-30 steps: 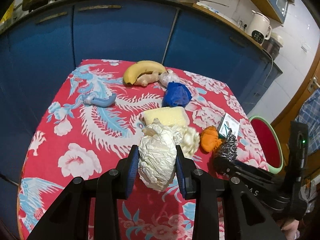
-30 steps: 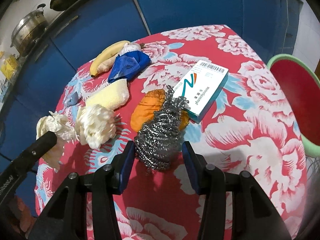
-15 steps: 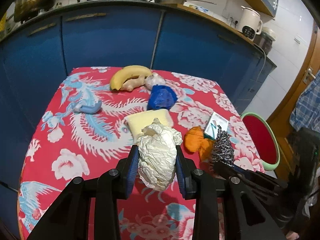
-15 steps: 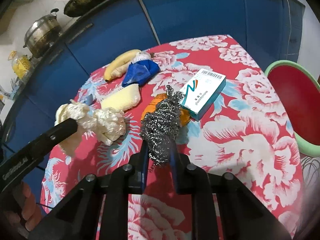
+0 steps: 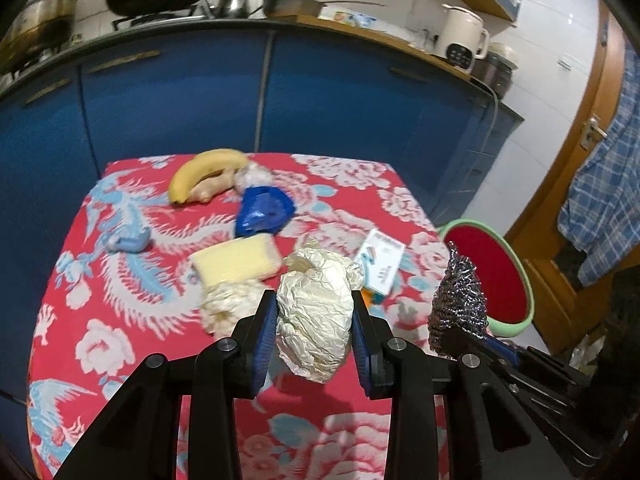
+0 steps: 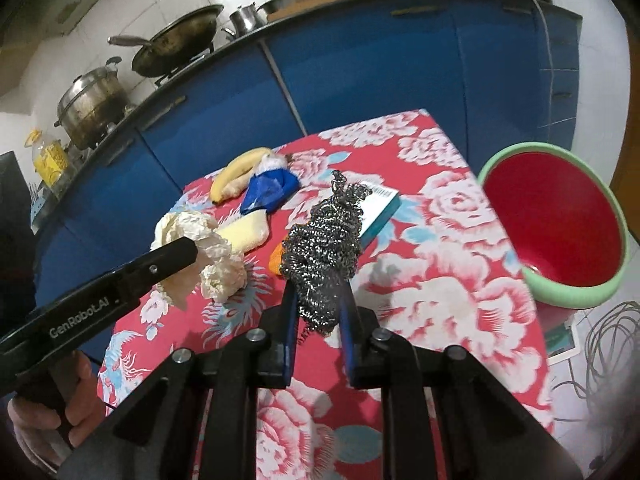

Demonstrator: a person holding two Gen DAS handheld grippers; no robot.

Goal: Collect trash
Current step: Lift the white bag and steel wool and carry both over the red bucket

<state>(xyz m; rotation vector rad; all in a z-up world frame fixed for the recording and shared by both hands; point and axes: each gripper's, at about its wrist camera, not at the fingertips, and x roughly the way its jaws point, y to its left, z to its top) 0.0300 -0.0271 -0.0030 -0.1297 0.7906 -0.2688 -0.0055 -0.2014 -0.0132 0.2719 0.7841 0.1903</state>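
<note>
Both loads now lifted off the table — left gripper (image 5: 314, 330) clamps the crumpled cream paper ball (image 5: 314, 320), right gripper (image 6: 318, 308) has pinched the silver steel-wool scourer (image 6: 324, 240) — the green-rimmed red basin (image 6: 560, 224) looks next.

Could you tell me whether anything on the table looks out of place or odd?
Yes: a banana and a ginger root lie among the trash on the table, beside a crumpled blue wrapper. They look intact, more like food than waste.

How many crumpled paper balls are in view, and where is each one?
2. One crumpled paper ball is clamped in the left claw, lifted above the table. The other lies on the red tablecloth beside the yellow sponge. More may be hidden.
</note>
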